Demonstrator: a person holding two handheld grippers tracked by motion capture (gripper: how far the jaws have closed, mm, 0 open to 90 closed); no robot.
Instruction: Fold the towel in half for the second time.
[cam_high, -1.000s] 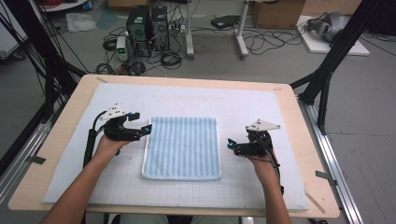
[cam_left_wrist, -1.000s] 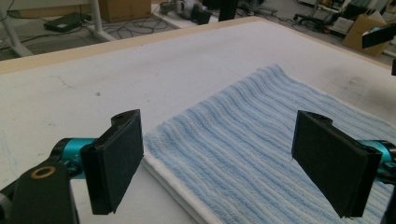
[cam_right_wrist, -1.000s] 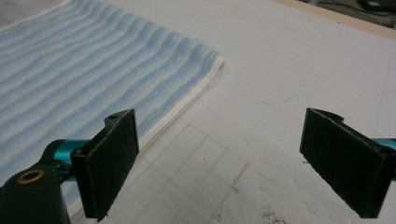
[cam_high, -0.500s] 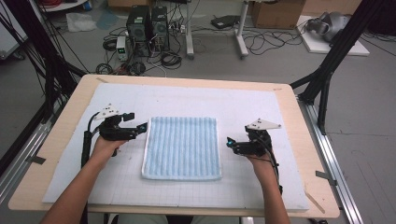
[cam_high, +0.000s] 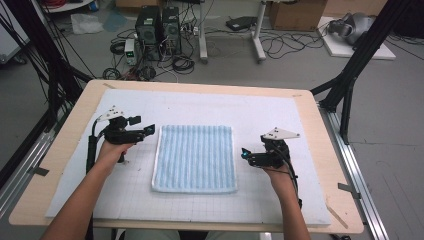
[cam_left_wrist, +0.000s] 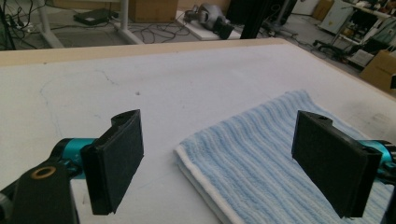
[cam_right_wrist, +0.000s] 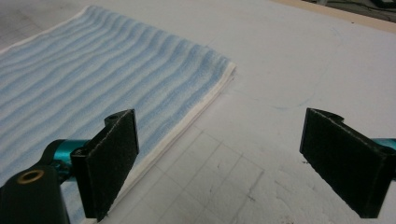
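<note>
Your right gripper (cam_high: 245, 153) hovers just beside the near right edge of the blue striped towel (cam_high: 195, 157), jaws wide and holding nothing. Your left gripper (cam_high: 149, 130) sits at the towel's far left corner, jaws spread wide too. The folded towel lies flat mid-surface on the white mat (cam_high: 260, 112).

Towel (cam_high: 194, 157): ribbed blue terry cloth, matt, white hem. Worktop (cam_high: 320, 150): pale wood edge under a matt white gridded mat (cam_high: 260, 112). Jaws: matt black rough pads.
</note>
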